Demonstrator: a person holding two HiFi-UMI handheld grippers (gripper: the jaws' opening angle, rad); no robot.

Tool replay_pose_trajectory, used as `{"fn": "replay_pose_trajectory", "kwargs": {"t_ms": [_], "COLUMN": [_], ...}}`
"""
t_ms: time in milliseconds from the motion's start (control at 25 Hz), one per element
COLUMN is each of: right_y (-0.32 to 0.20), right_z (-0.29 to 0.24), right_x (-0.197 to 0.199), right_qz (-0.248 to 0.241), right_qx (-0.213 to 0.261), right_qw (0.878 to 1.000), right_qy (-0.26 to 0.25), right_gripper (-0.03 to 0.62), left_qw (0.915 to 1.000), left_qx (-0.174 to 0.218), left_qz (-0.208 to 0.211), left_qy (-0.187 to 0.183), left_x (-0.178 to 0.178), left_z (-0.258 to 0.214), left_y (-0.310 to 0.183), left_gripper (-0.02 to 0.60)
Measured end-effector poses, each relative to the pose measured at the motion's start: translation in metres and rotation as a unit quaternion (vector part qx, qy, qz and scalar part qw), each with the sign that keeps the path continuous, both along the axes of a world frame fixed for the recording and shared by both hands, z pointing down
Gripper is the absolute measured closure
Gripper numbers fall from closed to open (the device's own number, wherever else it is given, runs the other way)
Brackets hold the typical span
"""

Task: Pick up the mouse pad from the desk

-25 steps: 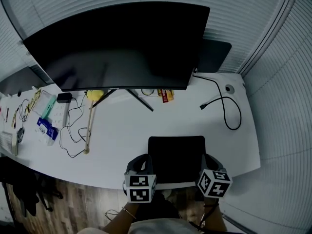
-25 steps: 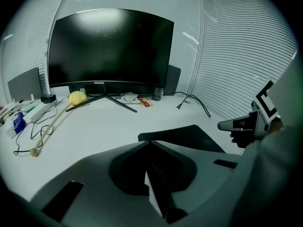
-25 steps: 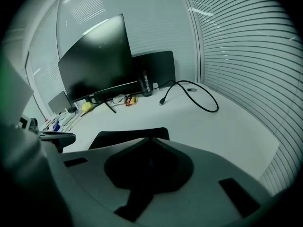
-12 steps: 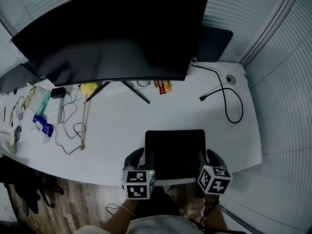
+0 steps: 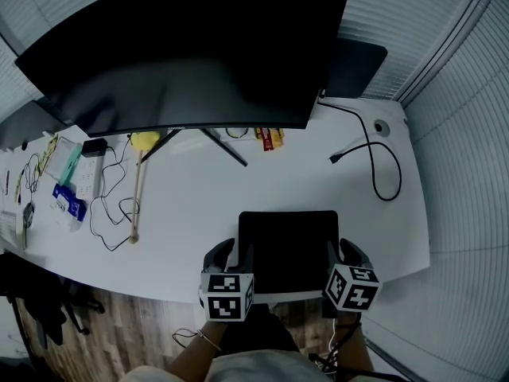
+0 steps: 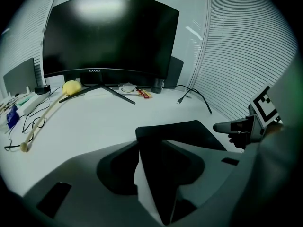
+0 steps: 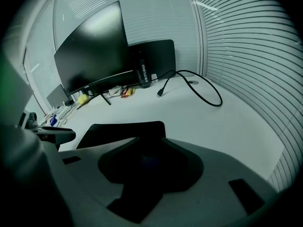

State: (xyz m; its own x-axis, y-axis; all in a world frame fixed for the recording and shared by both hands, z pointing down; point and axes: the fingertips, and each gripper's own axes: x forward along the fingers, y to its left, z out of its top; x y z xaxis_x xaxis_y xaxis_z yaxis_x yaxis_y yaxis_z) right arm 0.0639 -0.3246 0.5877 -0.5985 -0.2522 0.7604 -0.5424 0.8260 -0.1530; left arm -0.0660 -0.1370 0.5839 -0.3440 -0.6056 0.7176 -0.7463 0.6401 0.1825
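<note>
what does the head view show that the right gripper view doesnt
Only the head view: the wooden floor below and the person's forearm. Only the right gripper view: an upright black bottle with white lettering beside the monitor, which I cannot make out from above. Both: the mouse pad lying flat on the white desk, the monitor, and the looped black cable.
</note>
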Motion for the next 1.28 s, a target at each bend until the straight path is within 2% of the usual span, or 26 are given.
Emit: {"fn": "replay_pose_trajectory", "kwargs": {"t_ms": [1280], "right_y": [-0.013], "right_z": [0.031], "right_x": [-0.011], "right_qz": [-0.018], "right_qx": [-0.015], "right_qw": [0.998], "right_qy": [0.059], "right_gripper": [0.414], "left_qw": [0.9978], "left_qx": [-0.042], "left_qz": [-0.004], "left_qy": [0.05], "left_x": [-0.008], "left_z": [0.032], "left_y": [-0.012], "left_gripper": [0.417]}}
